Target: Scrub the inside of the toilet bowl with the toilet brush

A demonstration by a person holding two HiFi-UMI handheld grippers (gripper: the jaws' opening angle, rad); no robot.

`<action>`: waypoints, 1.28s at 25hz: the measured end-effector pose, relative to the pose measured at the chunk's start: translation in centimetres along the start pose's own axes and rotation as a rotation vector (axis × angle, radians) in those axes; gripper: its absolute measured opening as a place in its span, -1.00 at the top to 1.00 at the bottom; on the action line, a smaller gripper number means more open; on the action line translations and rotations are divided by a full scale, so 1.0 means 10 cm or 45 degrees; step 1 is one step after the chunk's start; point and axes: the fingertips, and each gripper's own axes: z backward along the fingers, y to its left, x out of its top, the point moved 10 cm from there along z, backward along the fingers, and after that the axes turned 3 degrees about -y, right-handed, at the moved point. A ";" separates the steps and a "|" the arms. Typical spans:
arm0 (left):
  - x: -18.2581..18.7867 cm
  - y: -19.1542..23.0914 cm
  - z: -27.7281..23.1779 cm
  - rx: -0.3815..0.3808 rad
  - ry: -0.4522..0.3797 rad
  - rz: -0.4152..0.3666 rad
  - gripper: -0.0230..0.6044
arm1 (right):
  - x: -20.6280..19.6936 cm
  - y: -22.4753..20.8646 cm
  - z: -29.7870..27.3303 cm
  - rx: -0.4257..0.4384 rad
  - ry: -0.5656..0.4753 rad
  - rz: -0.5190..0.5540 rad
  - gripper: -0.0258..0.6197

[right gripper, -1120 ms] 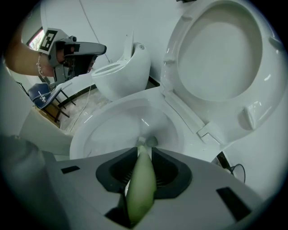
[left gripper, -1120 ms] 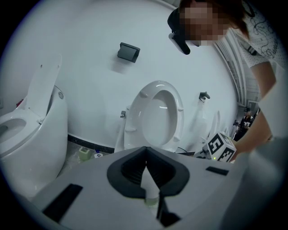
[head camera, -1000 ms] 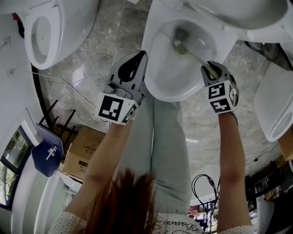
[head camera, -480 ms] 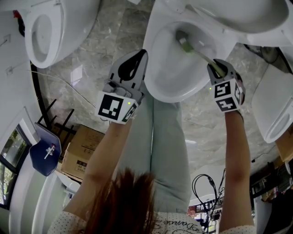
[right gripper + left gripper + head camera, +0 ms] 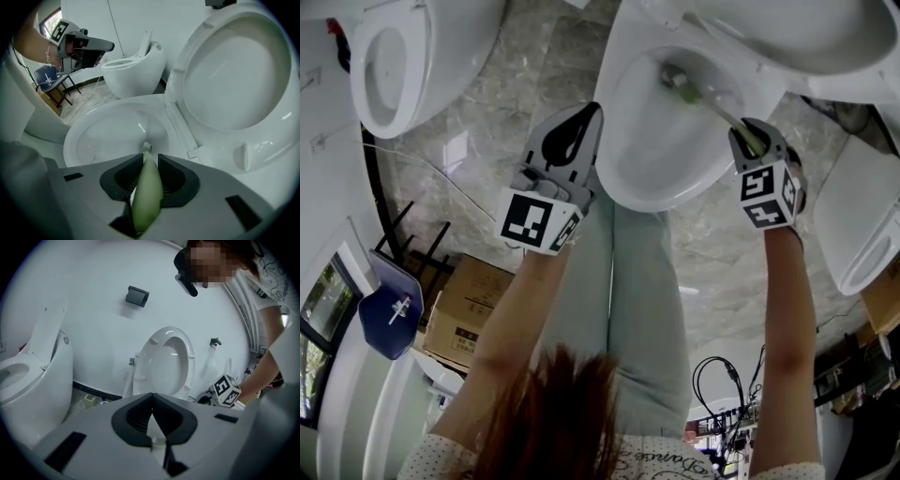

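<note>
A white toilet bowl [image 5: 652, 150] lies open at the top of the head view, its lid [image 5: 234, 75] raised. My right gripper [image 5: 748, 133] is at the bowl's right rim, shut on the toilet brush's green handle [image 5: 147, 187]. The handle slants down into the bowl, and the brush head [image 5: 677, 82] rests against the inner wall near the drain; the right gripper view shows it low in the bowl [image 5: 146, 147]. My left gripper [image 5: 589, 114] hangs over the floor beside the bowl's left rim. Its jaws are shut with nothing between them [image 5: 152, 398].
A second toilet [image 5: 389, 66] stands at the far left and a third [image 5: 862, 225] at the right edge. A cardboard box [image 5: 473, 309] and a blue chair [image 5: 394, 314] sit at lower left. Cables [image 5: 722, 384] lie on the marble floor. The person's legs [image 5: 637, 309] stand before the bowl.
My right gripper has shifted a little to the right and up, carrying the brush head slightly further along the bowl's inner wall. The left gripper has stayed put.
</note>
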 end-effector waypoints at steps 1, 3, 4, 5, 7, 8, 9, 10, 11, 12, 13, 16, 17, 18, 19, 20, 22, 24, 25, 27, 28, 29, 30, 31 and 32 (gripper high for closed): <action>0.00 0.00 0.00 0.001 -0.001 0.001 0.92 | 0.02 -0.01 -0.01 -0.005 0.004 0.013 0.58; 0.00 0.02 0.00 0.004 -0.001 0.004 0.92 | 0.04 -0.05 -0.02 -0.017 0.008 0.030 0.59; 0.00 0.02 0.00 0.006 -0.002 0.006 0.92 | 0.06 -0.07 -0.04 -0.025 0.008 0.039 0.59; 0.00 0.03 0.00 0.008 -0.002 0.007 0.92 | 0.08 -0.10 -0.05 -0.034 0.008 0.048 0.59; 0.01 0.05 -0.01 0.011 -0.004 0.011 0.92 | 0.12 -0.18 -0.07 -0.054 0.007 0.057 0.59; 0.01 0.06 -0.01 0.013 -0.005 0.012 0.92 | 0.14 -0.21 -0.08 -0.062 0.004 0.053 0.59; 0.01 0.07 -0.01 0.016 -0.005 0.014 0.92 | 0.16 -0.24 -0.09 -0.066 0.003 0.045 0.59; 0.01 0.08 0.00 0.019 -0.005 0.015 0.92 | 0.18 -0.25 -0.09 -0.069 0.004 0.038 0.59; 0.01 0.09 0.00 0.022 -0.006 0.016 0.92 | 0.19 -0.26 -0.10 -0.069 0.004 0.033 0.59; 0.01 0.09 0.01 0.025 -0.006 0.018 0.92 | 0.19 -0.25 -0.10 -0.069 0.003 0.030 0.59; 0.01 0.10 0.01 0.029 -0.006 0.019 0.92 | 0.19 -0.24 -0.10 -0.067 -0.001 0.023 0.59; -0.01 0.13 0.01 0.036 -0.005 0.027 0.92 | 0.15 -0.26 -0.12 -0.064 -0.027 -0.051 0.58; -0.01 0.14 0.01 0.039 -0.005 0.027 0.92 | 0.14 -0.27 -0.12 -0.064 -0.033 -0.084 0.58; -0.01 0.15 0.01 0.042 -0.006 0.027 0.92 | 0.14 -0.28 -0.12 -0.063 -0.037 -0.113 0.58; -0.01 0.15 0.01 0.044 -0.005 0.028 0.92 | 0.15 -0.30 -0.12 -0.062 -0.041 -0.140 0.58; -0.01 0.16 0.01 0.044 -0.005 0.028 0.92 | 0.16 -0.31 -0.13 -0.060 -0.048 -0.169 0.58; -0.01 0.17 0.01 0.045 -0.005 0.030 0.92 | 0.19 -0.33 -0.15 -0.052 -0.066 -0.235 0.58; -0.01 0.18 0.02 0.047 -0.006 0.032 0.92 | 0.22 -0.35 -0.19 -0.039 -0.083 -0.307 0.58; -0.01 0.18 0.02 0.049 -0.007 0.032 0.92 | 0.24 -0.36 -0.22 -0.031 -0.091 -0.341 0.58; 0.00 0.18 0.02 0.053 -0.008 0.032 0.92 | 0.27 -0.36 -0.25 -0.014 -0.099 -0.383 0.58; 0.00 0.19 0.02 0.054 -0.008 0.033 0.92 | 0.29 -0.35 -0.26 -0.007 -0.098 -0.390 0.58; 0.01 0.19 0.02 0.055 -0.008 0.034 0.92 | 0.30 -0.34 -0.26 0.000 -0.098 -0.394 0.58; 0.01 0.20 0.02 0.054 -0.010 0.034 0.92 | 0.31 -0.33 -0.26 0.006 -0.100 -0.400 0.58; 0.02 0.21 0.03 0.055 -0.012 0.034 0.92 | 0.31 -0.32 -0.26 0.013 -0.107 -0.411 0.58; 0.02 0.21 0.04 0.056 -0.014 0.034 0.92 | 0.31 -0.32 -0.26 0.021 -0.115 -0.427 0.58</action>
